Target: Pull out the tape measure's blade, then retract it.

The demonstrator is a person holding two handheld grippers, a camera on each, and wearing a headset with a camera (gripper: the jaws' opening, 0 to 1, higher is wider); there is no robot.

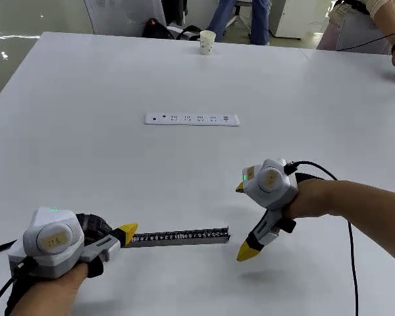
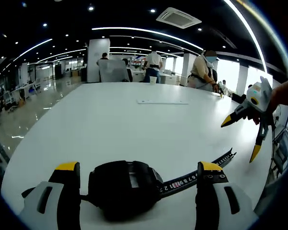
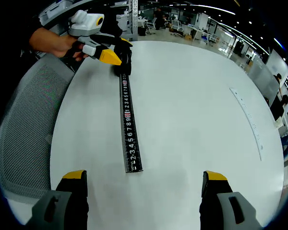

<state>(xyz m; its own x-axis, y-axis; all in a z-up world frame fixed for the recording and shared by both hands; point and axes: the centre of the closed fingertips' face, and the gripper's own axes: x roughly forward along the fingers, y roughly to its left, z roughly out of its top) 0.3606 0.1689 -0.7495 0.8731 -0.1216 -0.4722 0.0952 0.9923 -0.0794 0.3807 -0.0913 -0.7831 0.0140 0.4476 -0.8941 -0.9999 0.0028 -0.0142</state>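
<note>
In the head view, the tape measure [image 1: 95, 227] lay at the near left of the white desk [image 1: 118, 164], its blade [image 1: 181, 236] drawn out flat towards the right. The left hand-held gripper [image 1: 115, 238] sat around the black case. The right hand-held gripper [image 1: 243, 219] hung spread and empty just past the blade's tip. A power strip [image 1: 191, 119] lay mid-desk and a paper cup [image 1: 207, 41] stood near the far edge.

In the left gripper view, the jaws stood apart on either side of the case, with bare desk showing beside one jaw.

In the right gripper view, the jaws stood wide apart, the blade's end between them, untouched.
</note>
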